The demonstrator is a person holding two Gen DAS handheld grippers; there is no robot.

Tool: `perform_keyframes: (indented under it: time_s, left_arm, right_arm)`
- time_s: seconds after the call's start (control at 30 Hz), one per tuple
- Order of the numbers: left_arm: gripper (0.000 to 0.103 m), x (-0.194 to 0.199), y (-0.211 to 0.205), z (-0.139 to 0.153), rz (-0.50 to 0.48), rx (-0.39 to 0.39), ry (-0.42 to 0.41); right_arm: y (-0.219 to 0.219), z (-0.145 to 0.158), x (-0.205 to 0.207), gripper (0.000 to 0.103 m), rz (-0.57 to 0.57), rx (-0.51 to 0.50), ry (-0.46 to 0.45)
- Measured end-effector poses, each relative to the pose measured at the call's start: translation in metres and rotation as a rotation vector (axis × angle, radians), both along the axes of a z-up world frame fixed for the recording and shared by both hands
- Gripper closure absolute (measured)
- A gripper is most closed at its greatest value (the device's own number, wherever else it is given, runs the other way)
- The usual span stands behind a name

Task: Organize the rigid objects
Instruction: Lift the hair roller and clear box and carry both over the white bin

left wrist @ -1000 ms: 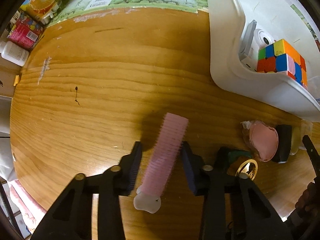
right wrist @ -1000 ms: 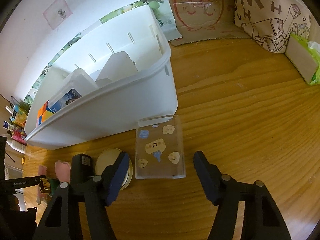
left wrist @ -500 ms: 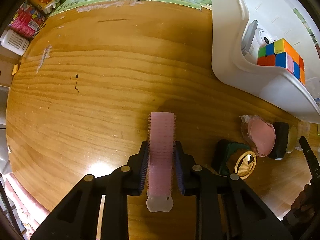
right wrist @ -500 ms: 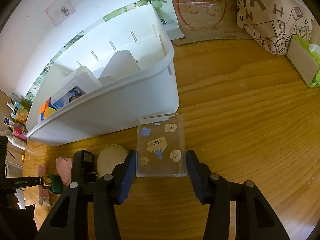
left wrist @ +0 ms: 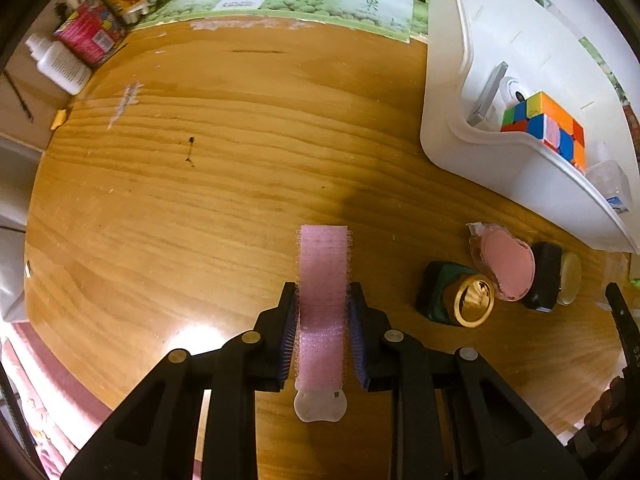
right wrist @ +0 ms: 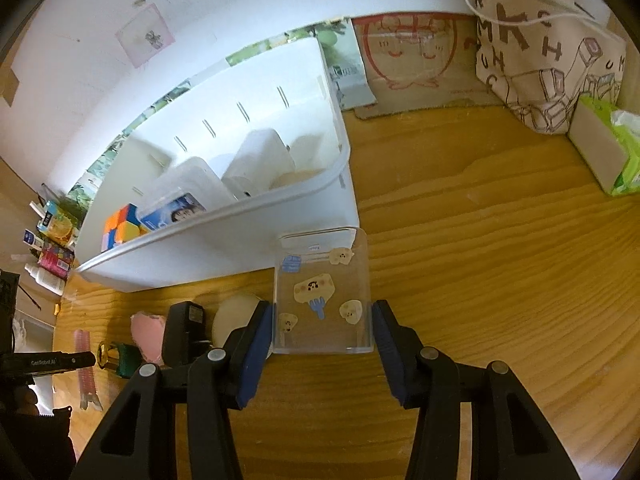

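Observation:
My left gripper [left wrist: 322,304] is shut on a pink bristly hair roller clip [left wrist: 323,280], held just above the wooden table [left wrist: 200,184]. My right gripper [right wrist: 322,320] is shut on a clear plastic box with cartoon stickers [right wrist: 322,292], which sits in front of the white divided bin [right wrist: 224,232]. The bin also shows in the left wrist view [left wrist: 560,192] and holds a colour cube [left wrist: 548,128], a white device and a clear case. The roller also shows small at the far left of the right wrist view [right wrist: 86,364].
On the table by the bin lie a green bottle with a gold cap [left wrist: 460,298], a pink compact [left wrist: 506,264], a black case [left wrist: 544,276] and a cream round lid [right wrist: 236,318]. Cartons and bottles [left wrist: 80,28] stand far left. A tissue box [right wrist: 604,152] and printed bag [right wrist: 544,48] stand right.
Both grippers closed: the left on the pink roller, straightening it between the jaws, and the right on the clear sticker box. Both then drew slightly back and up.

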State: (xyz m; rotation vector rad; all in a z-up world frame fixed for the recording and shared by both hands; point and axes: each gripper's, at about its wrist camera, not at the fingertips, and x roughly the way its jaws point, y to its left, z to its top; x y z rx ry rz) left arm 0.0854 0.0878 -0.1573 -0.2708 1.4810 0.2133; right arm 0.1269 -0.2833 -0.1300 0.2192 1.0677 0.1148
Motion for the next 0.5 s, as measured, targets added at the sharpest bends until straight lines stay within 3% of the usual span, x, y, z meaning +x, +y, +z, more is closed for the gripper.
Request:
perform_keyframes:
  time_s: [0.5]
  left_arm:
    - [0.077, -0.036, -0.012, 0.038, 0.085, 0.021, -0.097]
  right_arm:
    - [-0.030, 0.058, -0.011, 0.052, 0.051, -0.024, -0.123]
